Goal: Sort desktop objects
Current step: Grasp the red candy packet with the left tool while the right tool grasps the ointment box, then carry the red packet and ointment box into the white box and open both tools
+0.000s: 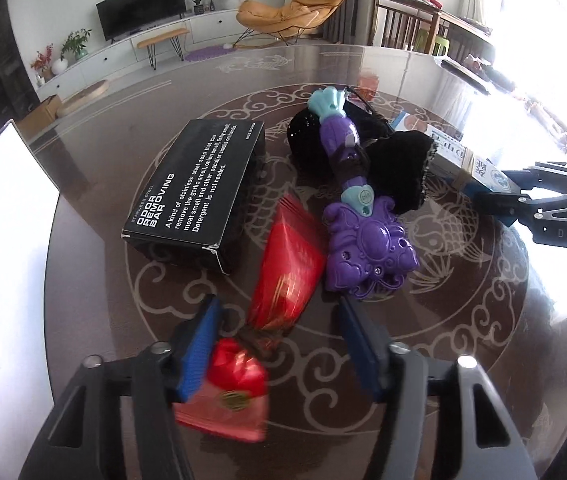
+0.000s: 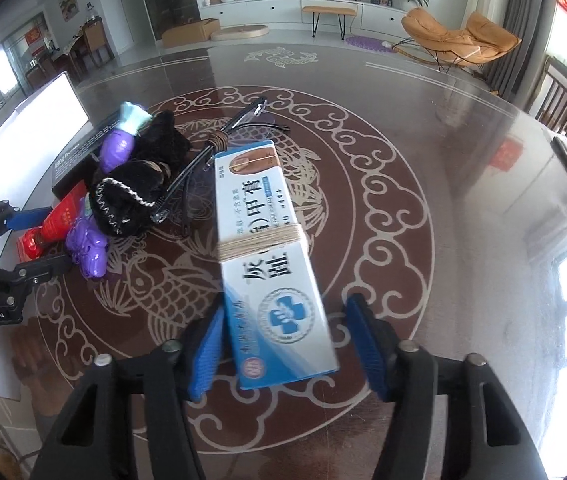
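Two hand-held grippers, we judge, begin sorting: left hand-held gripper [image 1: 275, 344] spread around red packet [image 1: 287, 276], right hand-held gripper [image 2: 287, 344] spread around blue box [image 2: 271, 256]; bench [image 2: 463, 200] pile unsorted at centre frame.

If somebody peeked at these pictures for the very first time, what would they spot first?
Probably the shiny red candy wrapper, lying between the open fingers of the left gripper. Right beside it lies the purple toy wand, partly across some black knitted things. In the right wrist view, the blue and white box, wound with twine, sits between the open fingers of the right gripper.
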Tool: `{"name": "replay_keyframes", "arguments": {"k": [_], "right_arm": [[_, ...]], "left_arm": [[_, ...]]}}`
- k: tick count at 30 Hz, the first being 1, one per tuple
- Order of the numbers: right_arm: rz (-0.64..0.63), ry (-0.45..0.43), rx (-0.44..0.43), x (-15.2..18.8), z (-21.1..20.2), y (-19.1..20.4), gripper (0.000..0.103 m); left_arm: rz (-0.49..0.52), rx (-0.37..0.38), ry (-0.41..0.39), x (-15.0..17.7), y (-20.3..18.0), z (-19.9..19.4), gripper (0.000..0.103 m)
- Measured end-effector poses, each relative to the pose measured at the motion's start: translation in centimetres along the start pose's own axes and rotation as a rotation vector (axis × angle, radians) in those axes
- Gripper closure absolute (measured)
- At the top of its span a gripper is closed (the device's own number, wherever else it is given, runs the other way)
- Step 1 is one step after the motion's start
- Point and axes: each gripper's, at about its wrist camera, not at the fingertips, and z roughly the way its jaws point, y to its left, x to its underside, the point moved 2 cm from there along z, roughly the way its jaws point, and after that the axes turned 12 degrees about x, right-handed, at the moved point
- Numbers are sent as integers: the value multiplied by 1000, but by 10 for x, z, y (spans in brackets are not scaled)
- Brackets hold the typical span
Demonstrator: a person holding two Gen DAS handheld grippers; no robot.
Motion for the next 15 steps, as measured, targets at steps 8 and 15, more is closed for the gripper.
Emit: {"name": "replay_keyframes", "arguments": {"k": [8, 15], "right_arm": [[-22, -36, -36, 44, -32, 16, 61], [-47, -53, -83, 122, -80, 31, 60]], "left_arm": [[-151, 22, -77, 41, -8, -23, 80], [-180, 40, -97, 113, -41, -61, 79]]}}
